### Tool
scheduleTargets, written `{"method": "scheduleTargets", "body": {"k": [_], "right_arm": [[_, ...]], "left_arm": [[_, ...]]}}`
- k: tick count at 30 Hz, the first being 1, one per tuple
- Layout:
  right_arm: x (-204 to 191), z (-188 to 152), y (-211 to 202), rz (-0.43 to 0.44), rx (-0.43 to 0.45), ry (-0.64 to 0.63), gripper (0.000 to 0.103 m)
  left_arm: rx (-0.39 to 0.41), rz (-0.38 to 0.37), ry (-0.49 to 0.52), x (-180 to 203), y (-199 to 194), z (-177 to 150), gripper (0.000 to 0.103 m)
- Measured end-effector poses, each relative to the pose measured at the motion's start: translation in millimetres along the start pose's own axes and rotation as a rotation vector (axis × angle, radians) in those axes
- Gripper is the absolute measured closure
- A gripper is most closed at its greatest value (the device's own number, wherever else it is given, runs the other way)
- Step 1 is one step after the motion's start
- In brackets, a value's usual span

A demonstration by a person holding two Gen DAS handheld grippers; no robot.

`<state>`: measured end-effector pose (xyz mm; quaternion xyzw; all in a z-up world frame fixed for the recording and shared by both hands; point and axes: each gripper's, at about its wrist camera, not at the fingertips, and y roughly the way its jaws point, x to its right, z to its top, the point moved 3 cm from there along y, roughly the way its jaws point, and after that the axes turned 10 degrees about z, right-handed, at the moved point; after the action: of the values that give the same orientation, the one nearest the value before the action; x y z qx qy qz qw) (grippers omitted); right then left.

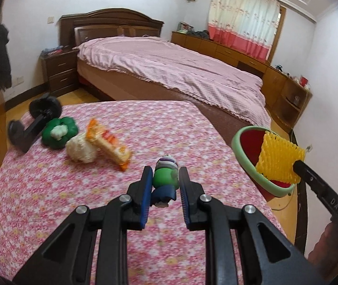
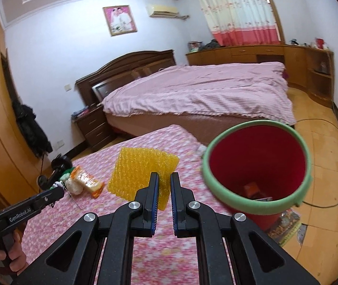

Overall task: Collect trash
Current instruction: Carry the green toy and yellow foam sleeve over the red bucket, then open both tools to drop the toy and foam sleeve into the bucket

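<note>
My right gripper is shut on a yellow foam net and holds it above the floral table, just left of the red bin with a green rim. In the left wrist view the net hangs over the bin's rim. My left gripper is shut on a small toy figure in a green top, just above the table. An orange snack wrapper lies on the table to the left.
A green toy vegetable, a white cauliflower toy and a black stand sit at the table's far left. The floral table ends near the bin. A bed stands behind. Some trash lies inside the bin.
</note>
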<state>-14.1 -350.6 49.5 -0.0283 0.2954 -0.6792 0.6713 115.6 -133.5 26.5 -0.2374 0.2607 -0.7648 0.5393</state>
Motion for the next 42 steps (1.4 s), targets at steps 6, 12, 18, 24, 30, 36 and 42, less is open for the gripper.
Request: {"method": "scheduleTargets", "body": {"k": [6,12,18,24,30,36,42], "right_arm": [[33,3,-14,-0.041,0.041,0.047,0.094],[72,4,-19,-0.089,0.055,0.099,0.094],[117,3,-15,-0.133,0.037,0.16,0.094],[155,1,-7,-0.191,-0.017,0.189,0.094],[174,1,-6,-0.237,-0.014,0.192,0.093],[196,-1,2,-0.245,-0.035,0.21,0.091],[206,-2,5,-0.246,-0.033,0.242,0.082]], "left_arm": [[-0.012,-0.032,0.069,40,12,3,0.081],[-0.021,-0.075,0.123,85,35,6,0.081],[-0.058,-0.143,0.167,129,61,8,0.081],[-0.075,-0.193,0.213,175,83,10,0.081],[-0.119,-0.232,0.272,214,105,5,0.081],[-0.12,-0.244,0.349,241,118,-2,0.081],[-0.106,-0.21,0.369,248,119,-3,0.064]]}}
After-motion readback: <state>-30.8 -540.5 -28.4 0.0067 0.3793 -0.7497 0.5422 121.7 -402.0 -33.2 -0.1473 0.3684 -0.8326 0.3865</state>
